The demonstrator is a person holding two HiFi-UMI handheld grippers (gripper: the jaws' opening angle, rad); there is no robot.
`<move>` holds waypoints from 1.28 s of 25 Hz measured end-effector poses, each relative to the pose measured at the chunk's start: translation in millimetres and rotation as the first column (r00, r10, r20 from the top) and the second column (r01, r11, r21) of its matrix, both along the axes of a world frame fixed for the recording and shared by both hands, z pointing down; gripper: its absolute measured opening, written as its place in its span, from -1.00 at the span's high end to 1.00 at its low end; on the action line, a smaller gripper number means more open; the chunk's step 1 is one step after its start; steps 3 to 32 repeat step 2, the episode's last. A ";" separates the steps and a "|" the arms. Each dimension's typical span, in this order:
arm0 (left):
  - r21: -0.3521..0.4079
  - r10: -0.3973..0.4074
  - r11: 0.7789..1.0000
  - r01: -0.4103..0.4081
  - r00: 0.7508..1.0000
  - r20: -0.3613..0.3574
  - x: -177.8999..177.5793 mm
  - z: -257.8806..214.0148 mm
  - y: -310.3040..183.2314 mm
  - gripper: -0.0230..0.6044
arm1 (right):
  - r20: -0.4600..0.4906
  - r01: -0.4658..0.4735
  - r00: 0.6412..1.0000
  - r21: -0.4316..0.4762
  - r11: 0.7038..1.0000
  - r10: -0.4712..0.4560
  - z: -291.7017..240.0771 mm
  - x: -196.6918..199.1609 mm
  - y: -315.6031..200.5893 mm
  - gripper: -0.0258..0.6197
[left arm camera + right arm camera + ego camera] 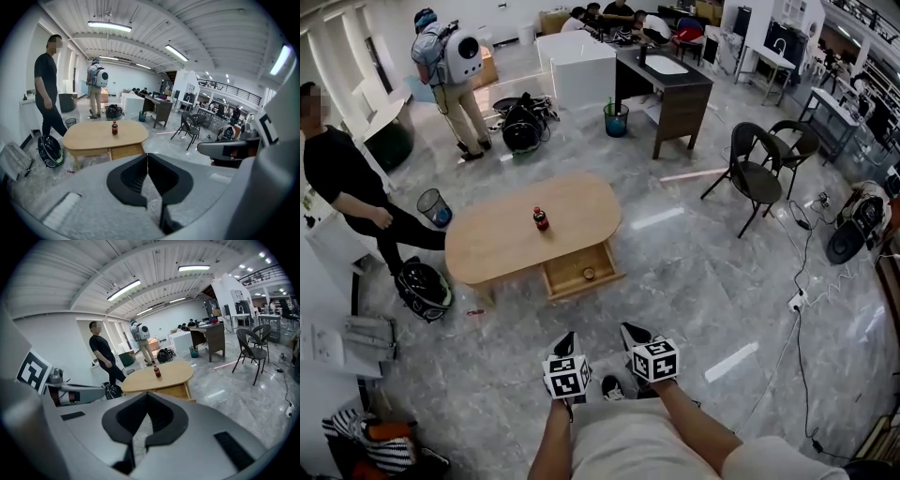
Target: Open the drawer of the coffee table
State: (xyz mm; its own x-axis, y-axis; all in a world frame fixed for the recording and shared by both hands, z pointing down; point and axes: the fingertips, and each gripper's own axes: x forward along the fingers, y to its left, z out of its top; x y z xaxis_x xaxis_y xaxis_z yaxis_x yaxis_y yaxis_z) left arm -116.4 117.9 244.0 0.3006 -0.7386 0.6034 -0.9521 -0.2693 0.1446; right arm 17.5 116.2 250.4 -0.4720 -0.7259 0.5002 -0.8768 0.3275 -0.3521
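Judging from the drawer point(567, 270) standing pulled out of the coffee table point(506, 239), opening is taken as done; the left gripper point(566, 340) and right gripper point(631, 331) are held well back, jaws together on nothing, and no further pull seems needed

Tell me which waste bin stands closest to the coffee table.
The dark mesh bin beside the person in black, just off the coffee table's left end in the head view. The teal bin stands farther away, by the dark desk.
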 end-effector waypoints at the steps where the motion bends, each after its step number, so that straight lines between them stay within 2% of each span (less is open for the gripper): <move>1: 0.002 0.001 1.000 -0.001 1.000 0.000 -0.3 -0.2 -1.3 0.89 | -0.002 0.001 1.000 0.003 1.000 -0.001 -0.5 -0.4 -1.6 0.88; 32: 0.003 0.001 1.000 -0.001 1.000 -0.001 -0.5 -0.4 -2.5 0.89 | -0.004 0.001 1.000 0.006 1.000 -0.001 -0.9 -0.7 -3.3 0.88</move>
